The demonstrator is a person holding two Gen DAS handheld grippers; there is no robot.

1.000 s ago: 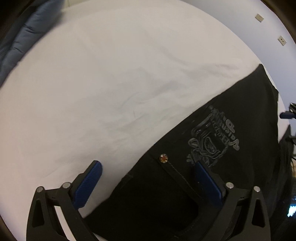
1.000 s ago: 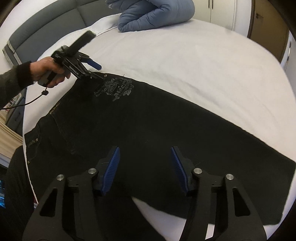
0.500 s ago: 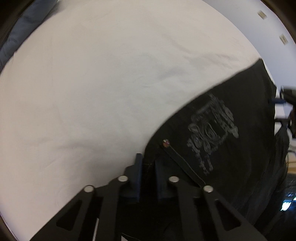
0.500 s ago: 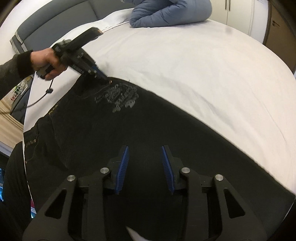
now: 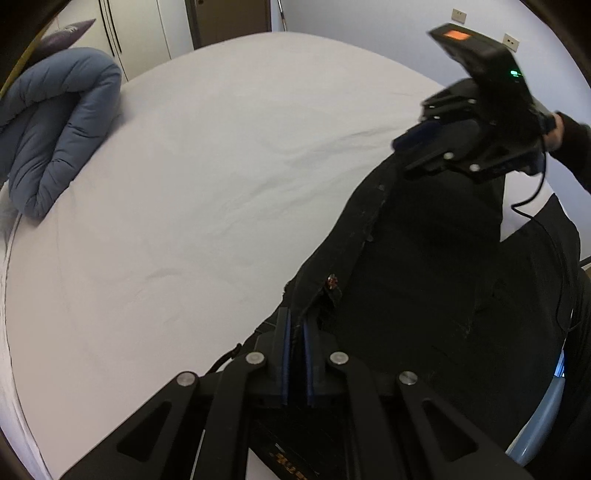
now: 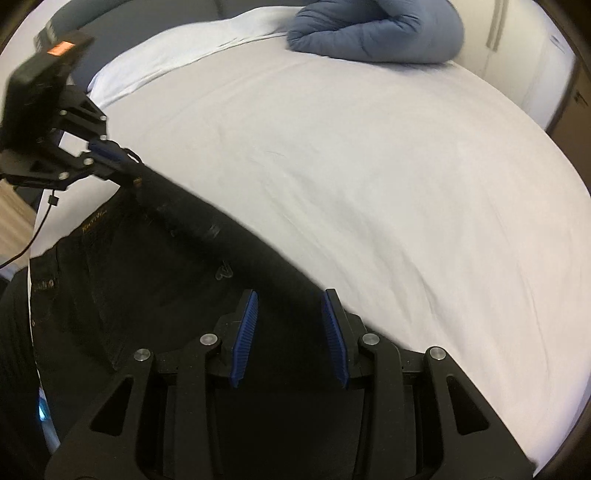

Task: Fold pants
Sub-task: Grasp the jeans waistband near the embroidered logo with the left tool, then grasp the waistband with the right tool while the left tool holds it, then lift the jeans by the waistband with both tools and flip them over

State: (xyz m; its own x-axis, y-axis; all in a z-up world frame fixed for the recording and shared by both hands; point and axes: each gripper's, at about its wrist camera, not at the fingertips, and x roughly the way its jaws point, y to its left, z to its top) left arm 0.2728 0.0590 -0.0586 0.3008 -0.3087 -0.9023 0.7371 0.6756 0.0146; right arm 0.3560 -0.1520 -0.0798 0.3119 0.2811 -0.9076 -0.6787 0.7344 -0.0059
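Observation:
Black pants (image 5: 424, 280) are lifted off a white bed (image 5: 207, 177), their far edge stretched taut between both grippers. My left gripper (image 5: 296, 332) is shut on the edge near a small metal rivet (image 5: 332, 282); it also shows in the right wrist view (image 6: 122, 160). My right gripper (image 6: 290, 317) holds the same edge further along the leg, its blue pads (image 6: 245, 332) a hand's width apart with bunched cloth (image 6: 207, 229) between them. It also shows in the left wrist view (image 5: 417, 138), pinching the pants' raised edge.
A folded blue duvet (image 5: 51, 129) lies at the head of the bed, also seen in the right wrist view (image 6: 376, 33). Wardrobe doors (image 5: 140, 26) and a wall stand beyond the bed. A cable (image 5: 532, 206) hangs from the right gripper.
Both grippers have lifted the pants' far edge off the bed. My left gripper, open a second ago, closed on the edge. My right gripper's jaws narrowed on the leg.

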